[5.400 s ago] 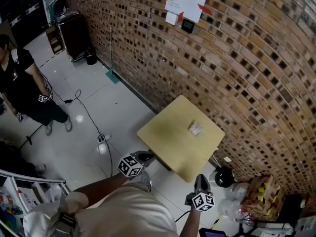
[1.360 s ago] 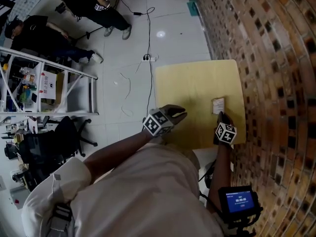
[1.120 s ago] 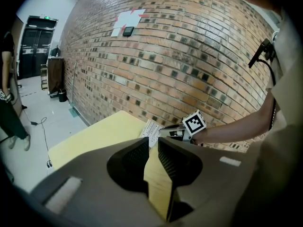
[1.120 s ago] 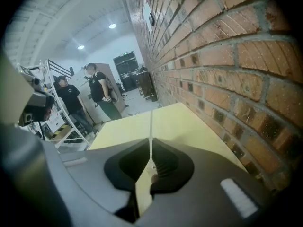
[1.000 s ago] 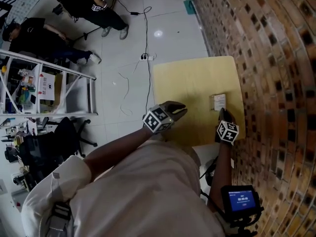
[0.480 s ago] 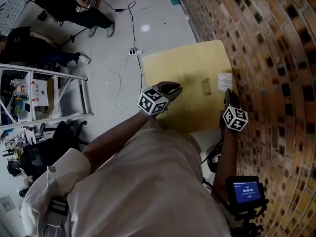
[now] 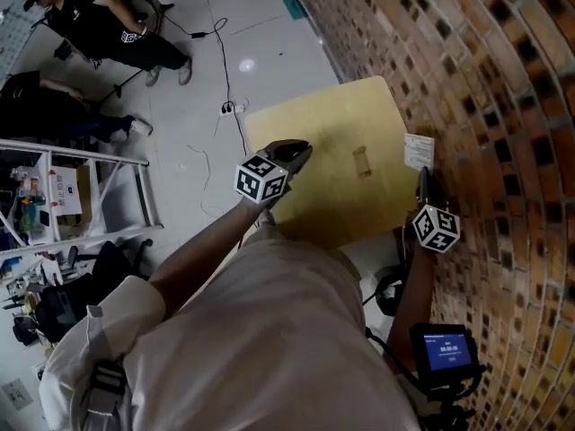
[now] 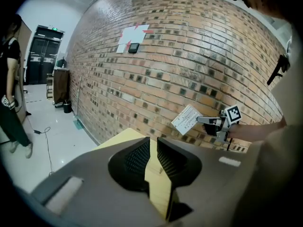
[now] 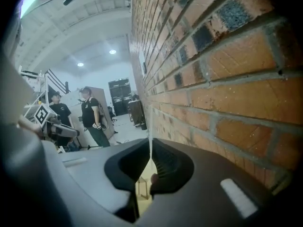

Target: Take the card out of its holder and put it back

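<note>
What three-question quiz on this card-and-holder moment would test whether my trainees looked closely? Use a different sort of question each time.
1. True or false: the card sits in its holder.
2. What grips the card? A: the right gripper. B: its holder. C: nothing, it lies flat.
3. Fill in the gap: the left gripper has its jaws ____, with nothing between them.

Key
1. False: the card is apart from the holder, which stands empty on the wooden table.
2. A
3. apart
</note>
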The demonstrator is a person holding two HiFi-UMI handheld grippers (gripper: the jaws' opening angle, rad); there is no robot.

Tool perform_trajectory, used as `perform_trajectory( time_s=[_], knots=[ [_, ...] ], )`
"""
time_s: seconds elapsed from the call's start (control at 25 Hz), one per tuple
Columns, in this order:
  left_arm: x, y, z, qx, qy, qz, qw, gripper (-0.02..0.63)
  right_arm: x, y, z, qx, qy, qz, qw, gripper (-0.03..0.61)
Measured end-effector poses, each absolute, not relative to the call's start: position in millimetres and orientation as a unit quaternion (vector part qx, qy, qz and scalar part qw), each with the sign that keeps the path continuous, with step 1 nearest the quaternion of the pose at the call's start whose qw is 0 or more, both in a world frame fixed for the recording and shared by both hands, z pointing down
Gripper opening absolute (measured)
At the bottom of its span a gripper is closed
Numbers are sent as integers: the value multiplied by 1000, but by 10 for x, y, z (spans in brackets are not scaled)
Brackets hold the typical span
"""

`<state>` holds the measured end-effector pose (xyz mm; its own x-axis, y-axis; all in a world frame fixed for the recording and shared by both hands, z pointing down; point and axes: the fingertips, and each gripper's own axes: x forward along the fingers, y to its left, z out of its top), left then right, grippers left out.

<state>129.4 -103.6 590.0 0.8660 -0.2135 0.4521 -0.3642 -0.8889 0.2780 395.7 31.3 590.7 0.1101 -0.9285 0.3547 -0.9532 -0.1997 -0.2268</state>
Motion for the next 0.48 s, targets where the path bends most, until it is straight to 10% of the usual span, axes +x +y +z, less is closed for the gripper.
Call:
perform_trajectory(
  time_s=[0.48],
  knots=[
    [998,-1273,6238,938,-201,214,186,69,4306,906,6496,775,-571,266,40,14]
  ],
)
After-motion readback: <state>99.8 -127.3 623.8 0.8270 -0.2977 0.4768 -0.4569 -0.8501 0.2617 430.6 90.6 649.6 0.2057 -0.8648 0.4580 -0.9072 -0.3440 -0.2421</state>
